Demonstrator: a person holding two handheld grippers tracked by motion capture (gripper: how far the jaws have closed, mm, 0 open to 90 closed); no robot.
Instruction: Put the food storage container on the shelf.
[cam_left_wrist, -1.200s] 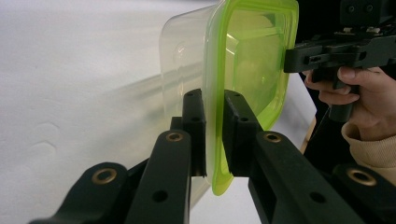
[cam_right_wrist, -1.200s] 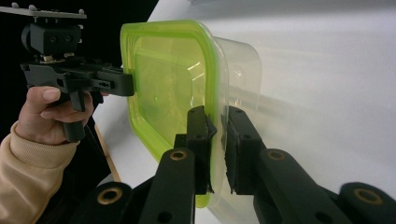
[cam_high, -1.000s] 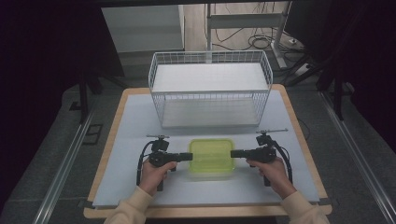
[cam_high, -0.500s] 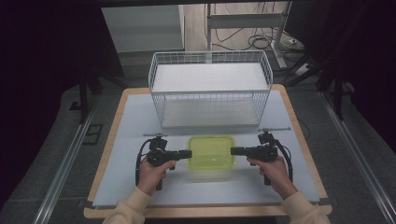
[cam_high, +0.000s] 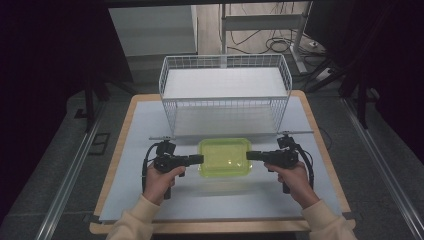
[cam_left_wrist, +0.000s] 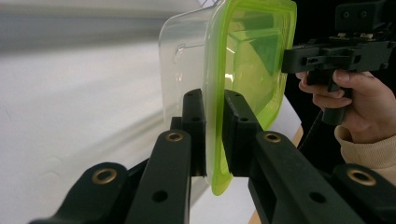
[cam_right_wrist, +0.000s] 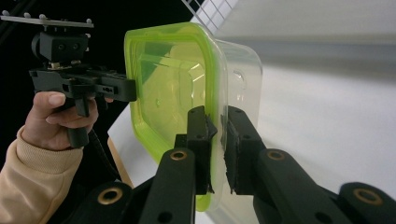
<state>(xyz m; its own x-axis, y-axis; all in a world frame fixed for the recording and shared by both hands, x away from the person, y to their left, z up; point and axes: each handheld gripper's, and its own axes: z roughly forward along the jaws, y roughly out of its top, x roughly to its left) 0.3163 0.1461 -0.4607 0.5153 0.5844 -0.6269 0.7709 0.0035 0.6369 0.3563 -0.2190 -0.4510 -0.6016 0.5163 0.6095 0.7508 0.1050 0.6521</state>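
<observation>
High view: clear container with green lid sits in the middle of the white table, just in front of the wire basket. The left gripper has its left edge, the right gripper its right edge.

Left gripper view: jaws closed tight on the lid's rim, one on each face. The other hand with its gripper is at the far end.

Right gripper view: same deal, jaws pinching the green rim. The box reads sideways here, with a bit of basket mesh up top.
</observation>
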